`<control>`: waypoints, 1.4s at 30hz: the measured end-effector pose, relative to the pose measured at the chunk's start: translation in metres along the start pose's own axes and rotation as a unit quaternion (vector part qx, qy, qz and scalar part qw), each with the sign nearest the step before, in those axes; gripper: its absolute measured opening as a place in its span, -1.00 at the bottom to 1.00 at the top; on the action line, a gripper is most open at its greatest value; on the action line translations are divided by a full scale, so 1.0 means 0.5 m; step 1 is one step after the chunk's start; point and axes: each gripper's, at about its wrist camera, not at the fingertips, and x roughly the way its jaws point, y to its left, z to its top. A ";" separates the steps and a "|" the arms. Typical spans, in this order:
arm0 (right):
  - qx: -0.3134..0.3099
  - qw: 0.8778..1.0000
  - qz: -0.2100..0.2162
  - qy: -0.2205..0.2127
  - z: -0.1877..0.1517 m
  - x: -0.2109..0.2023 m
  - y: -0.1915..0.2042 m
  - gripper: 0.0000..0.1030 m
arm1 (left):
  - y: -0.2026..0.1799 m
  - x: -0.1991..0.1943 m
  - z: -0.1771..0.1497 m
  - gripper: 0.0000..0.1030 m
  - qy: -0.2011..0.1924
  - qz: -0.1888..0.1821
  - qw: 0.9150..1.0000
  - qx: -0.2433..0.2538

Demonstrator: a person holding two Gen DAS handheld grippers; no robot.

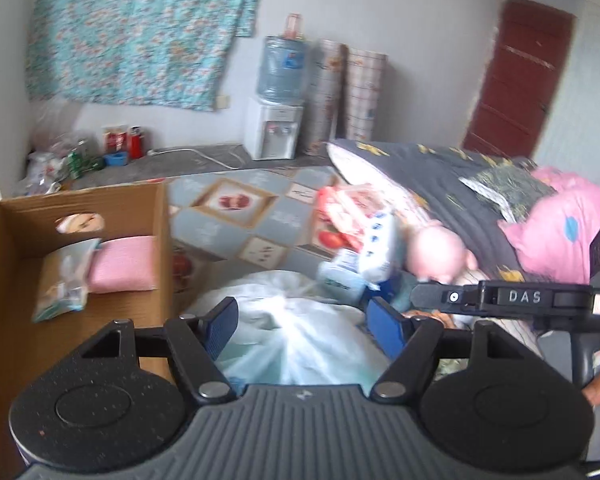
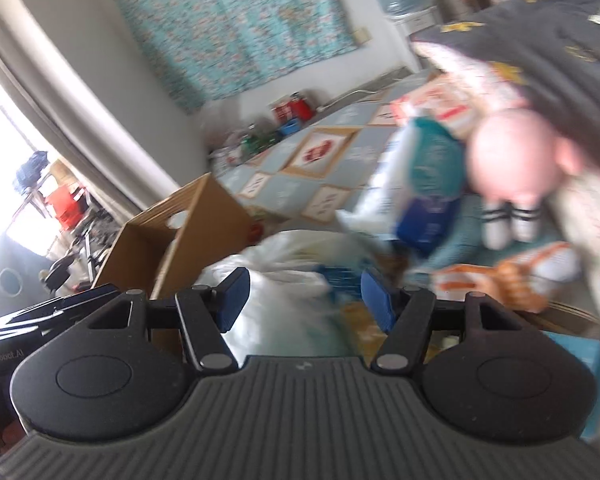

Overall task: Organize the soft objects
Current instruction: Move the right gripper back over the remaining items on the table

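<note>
While both grippers' fingers (image 1: 222,326) (image 2: 233,298) stand spread, they hold nothing above the white bag (image 1: 300,336).

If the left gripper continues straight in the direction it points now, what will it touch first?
Most likely the white plastic bag, which lies directly ahead between the open fingers of the left gripper. Depth is unclear, so the gap is hard to judge.

Both wrist views look down (close) over the shared white bag (image 1: 296,332).
</note>
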 end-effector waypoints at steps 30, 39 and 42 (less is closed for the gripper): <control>-0.022 0.991 -0.100 0.082 -0.009 -0.013 -0.247 0.02 | -0.265 0.125 -0.173 -0.30 0.084 -0.151 0.982 0.073; -0.040 0.979 -0.112 0.163 -0.014 0.069 -0.281 -0.07 | -0.277 0.189 -0.230 -0.54 0.129 -0.184 0.974 0.025; -0.027 0.979 -0.104 0.171 -0.026 0.054 -0.283 -0.07 | -0.278 0.206 -0.242 -0.54 0.141 -0.189 0.971 0.022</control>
